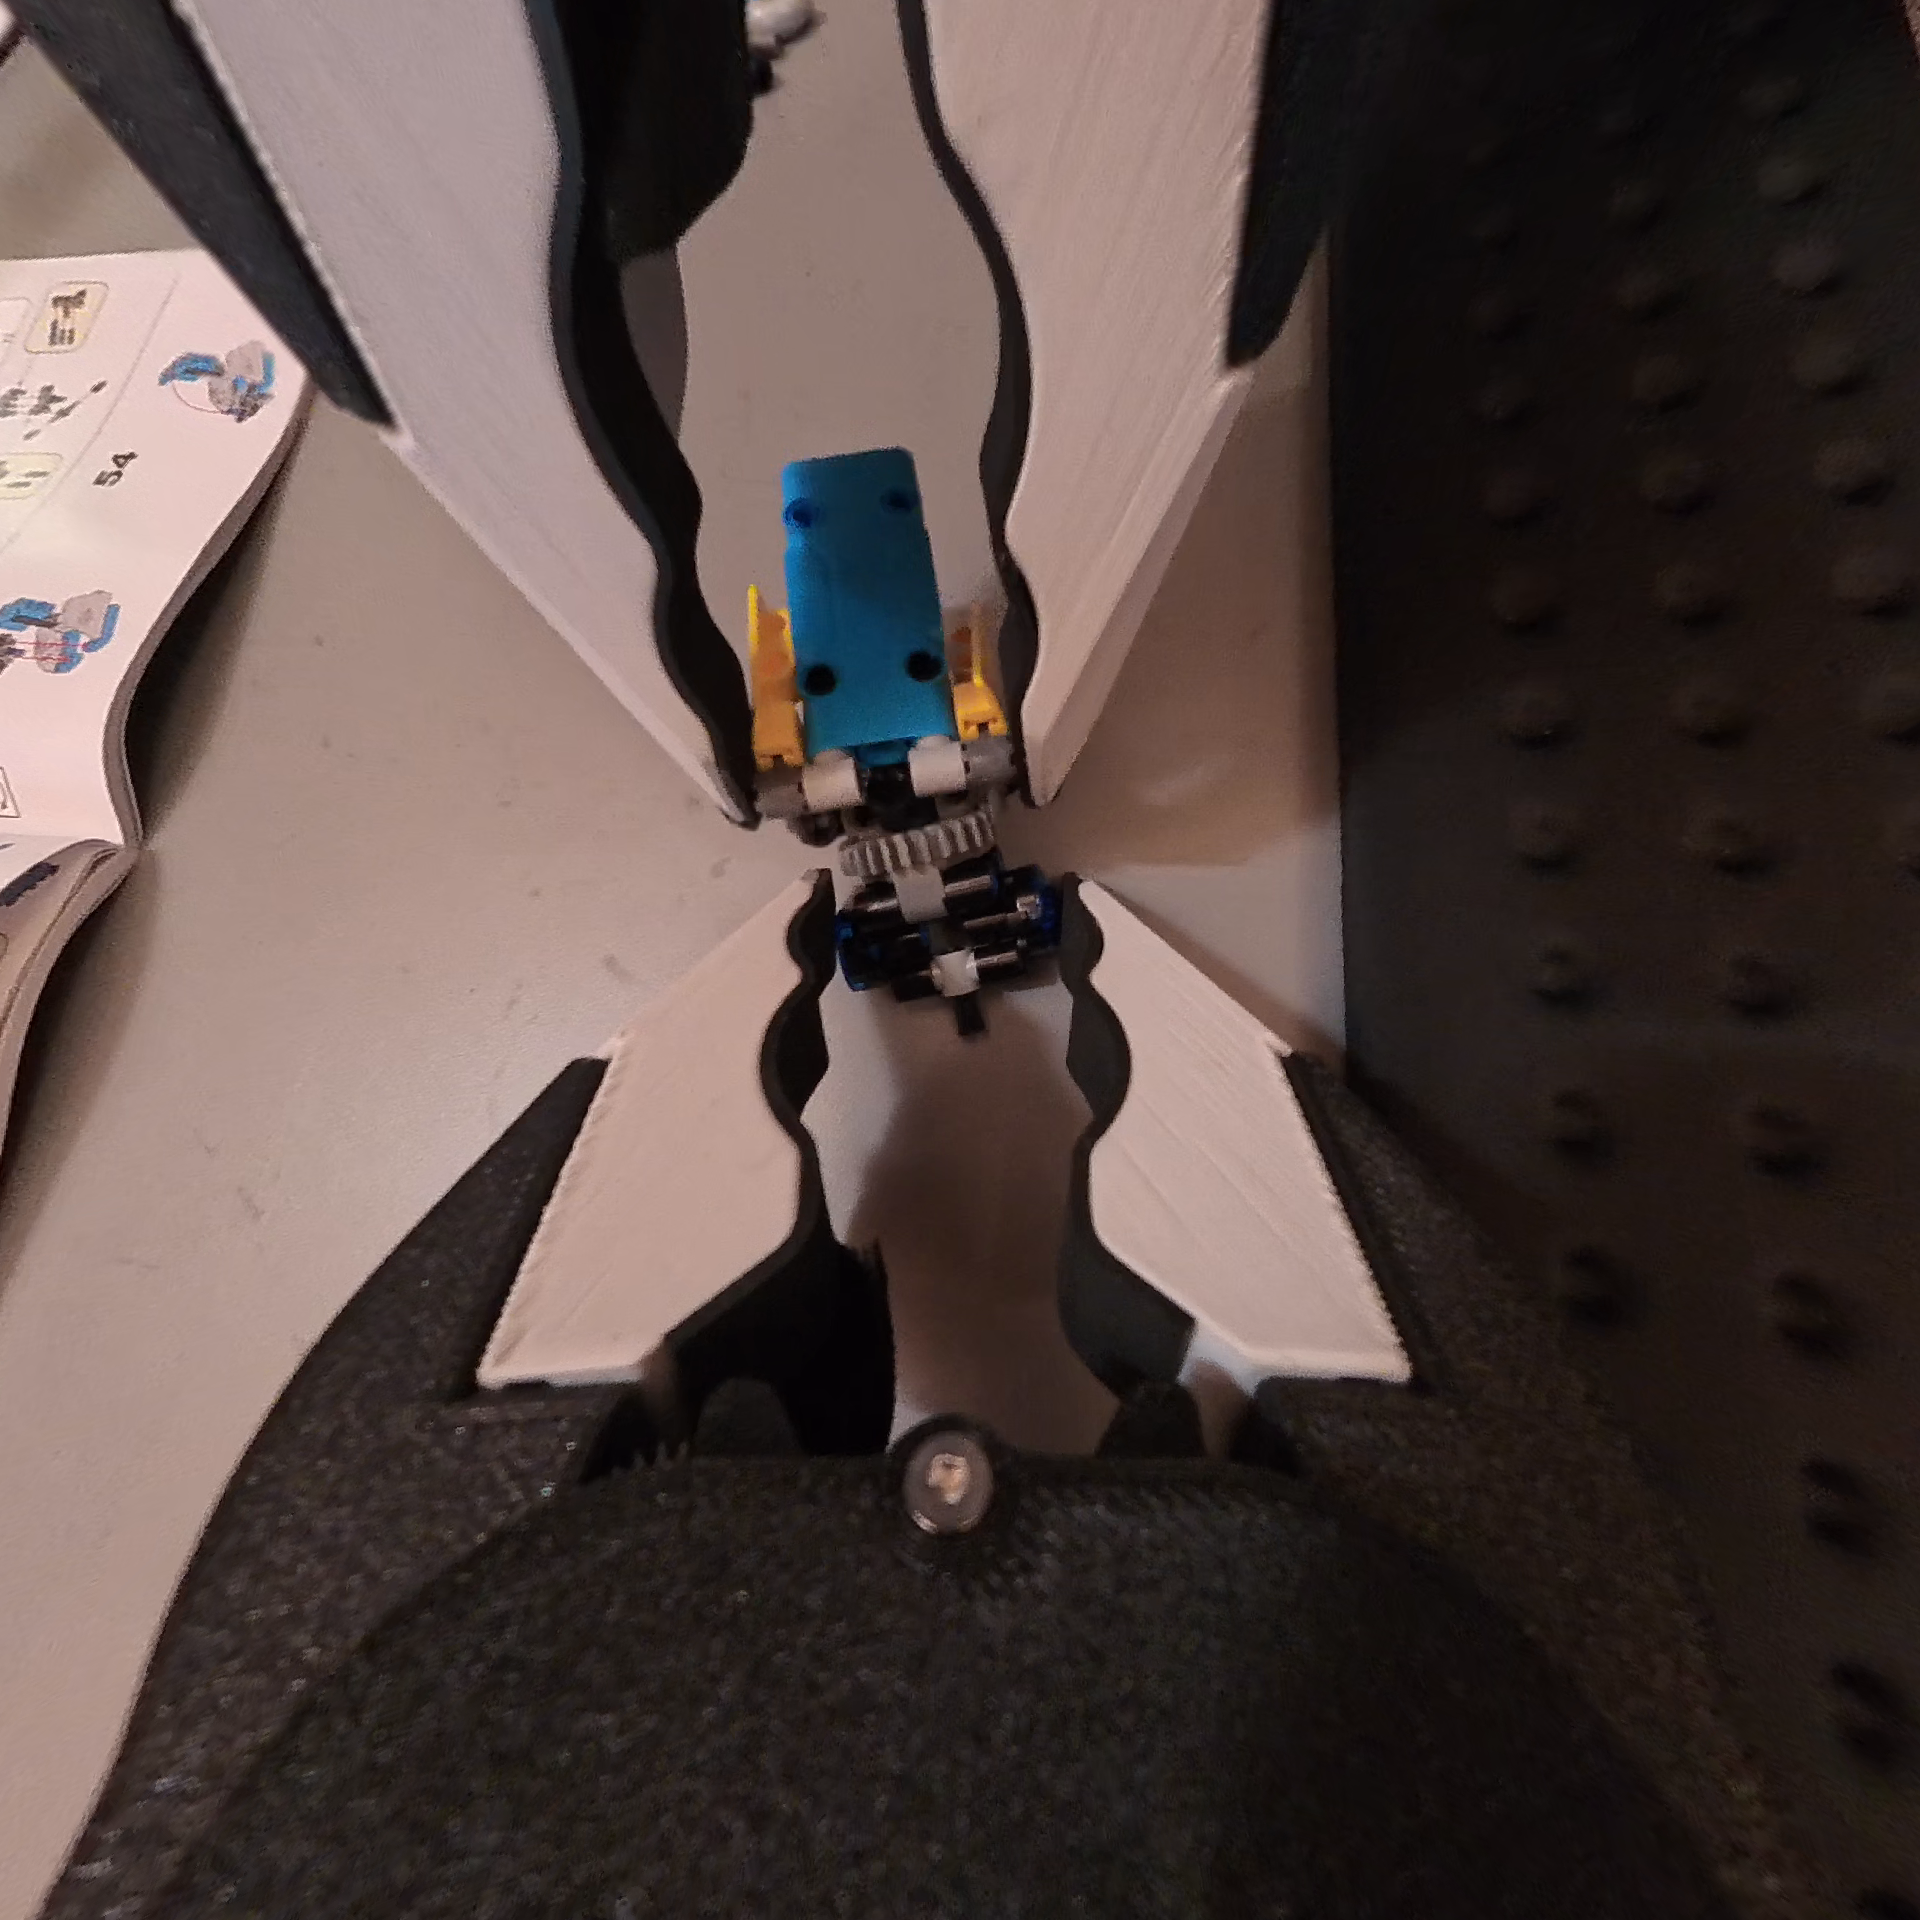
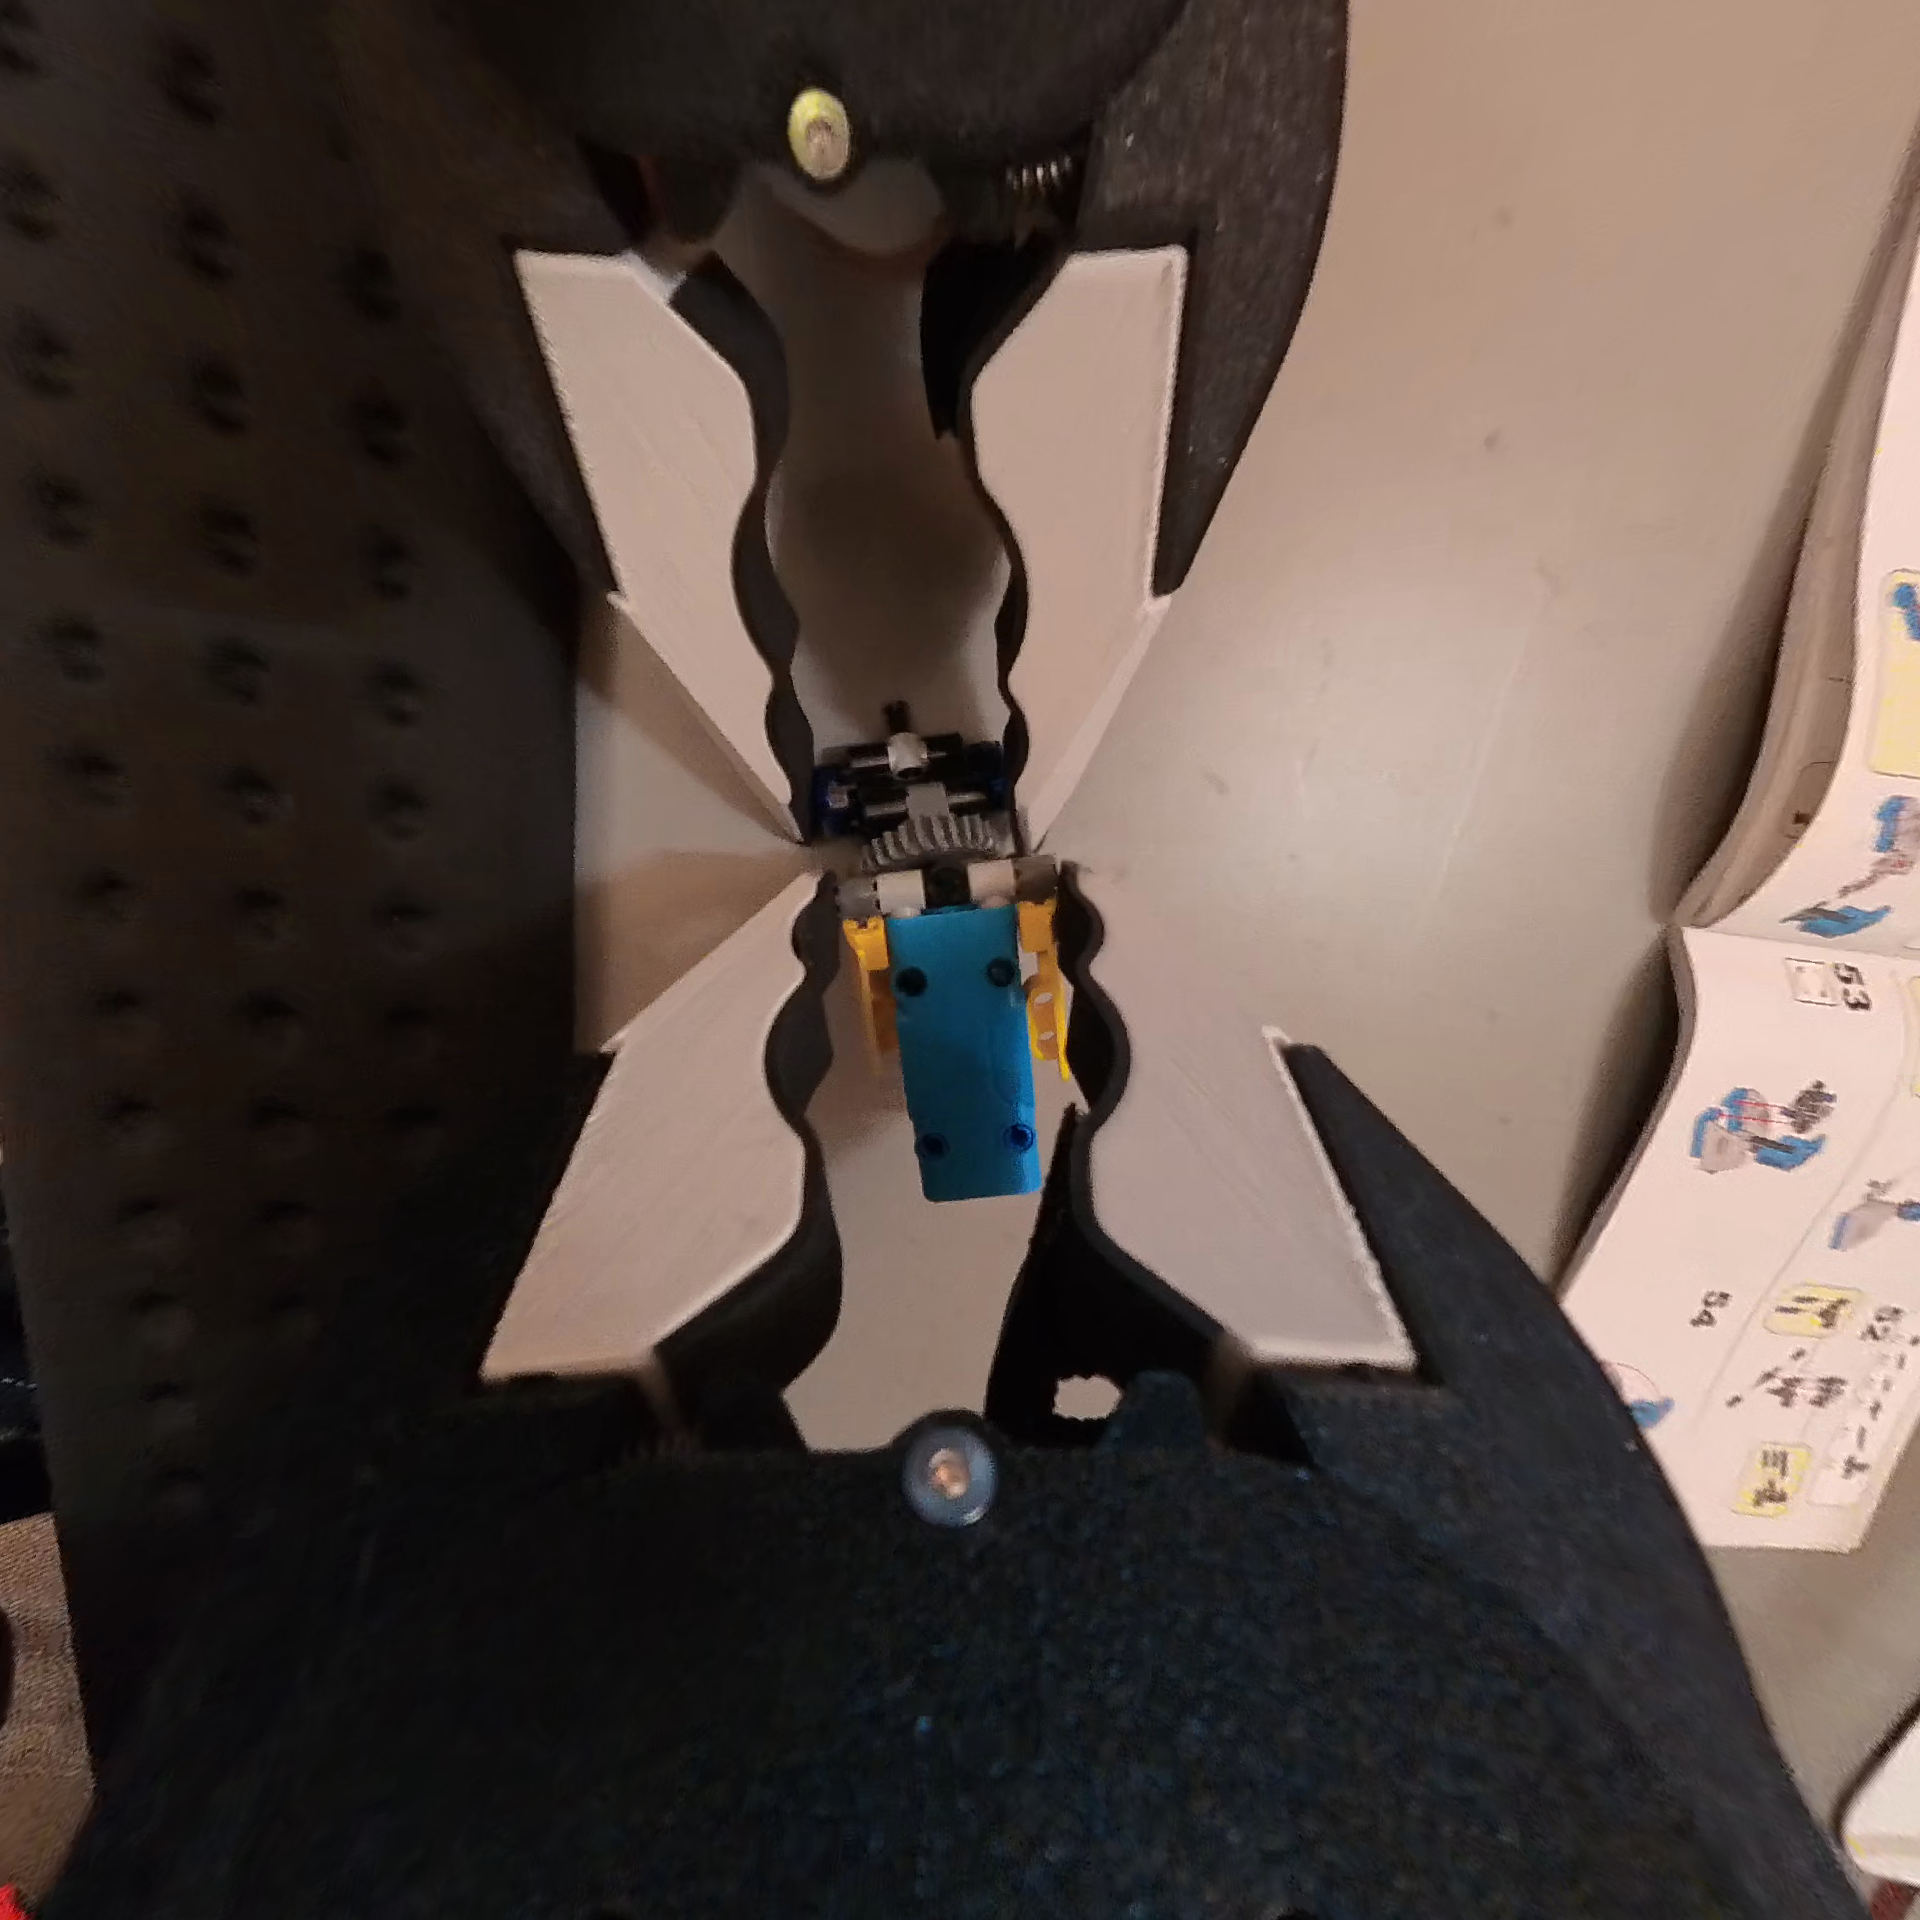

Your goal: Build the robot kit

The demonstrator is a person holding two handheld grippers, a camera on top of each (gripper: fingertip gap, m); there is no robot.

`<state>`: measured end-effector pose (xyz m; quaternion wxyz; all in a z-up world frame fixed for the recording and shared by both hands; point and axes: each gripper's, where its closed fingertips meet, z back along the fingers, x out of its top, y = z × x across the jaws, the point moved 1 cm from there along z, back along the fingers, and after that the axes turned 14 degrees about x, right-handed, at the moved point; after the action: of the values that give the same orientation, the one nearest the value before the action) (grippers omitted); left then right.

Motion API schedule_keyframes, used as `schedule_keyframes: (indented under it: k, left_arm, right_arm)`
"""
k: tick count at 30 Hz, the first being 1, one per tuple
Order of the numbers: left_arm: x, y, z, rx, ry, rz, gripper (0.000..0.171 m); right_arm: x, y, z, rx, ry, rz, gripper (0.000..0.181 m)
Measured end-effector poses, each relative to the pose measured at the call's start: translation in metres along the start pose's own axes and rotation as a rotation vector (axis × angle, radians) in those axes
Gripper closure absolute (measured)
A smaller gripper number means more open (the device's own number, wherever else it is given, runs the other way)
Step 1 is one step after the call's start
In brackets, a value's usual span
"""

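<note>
One small toy brick model (image 1: 902, 748) sits between both claws, held over a pale table (image 1: 416, 1039). It has a blue block, yellow side pieces, one grey gear (image 1: 914, 844) in the middle, and a black-and-blue pin cluster at the other end. The left gripper (image 1: 948, 914) is closed to a narrow gap, tips pinching the pin-cluster end. The right gripper (image 2: 951, 914), facing it tip to tip, is also nearly closed, clamping the yellow sides by the blue block. One open instruction booklet (image 2: 1766, 1195) lies nearby w/ printed build pics and page nos., not repeated here. One black studded panel (image 1: 1662, 935) stands on the other side of the claws.
</note>
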<state>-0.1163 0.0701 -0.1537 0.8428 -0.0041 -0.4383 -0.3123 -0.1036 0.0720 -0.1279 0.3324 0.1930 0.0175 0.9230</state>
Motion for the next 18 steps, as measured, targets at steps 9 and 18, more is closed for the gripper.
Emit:
schedule_keyframes:
  k: [9, 18]
  left_arm:
    - [-0.0002, 0.0005, -0.0002, -0.006, 0.003, 0.010, 0.128]
    - [-0.0004, 0.0009, -0.0001, -0.007, 0.006, 0.016, 0.128]
  right_arm:
    - [0.0025, -0.0018, -0.0014, 0.020, 0.012, 0.041, 0.140]
    - [0.0078, -0.0017, -0.0042, 0.060, -0.017, 0.031, 0.140]
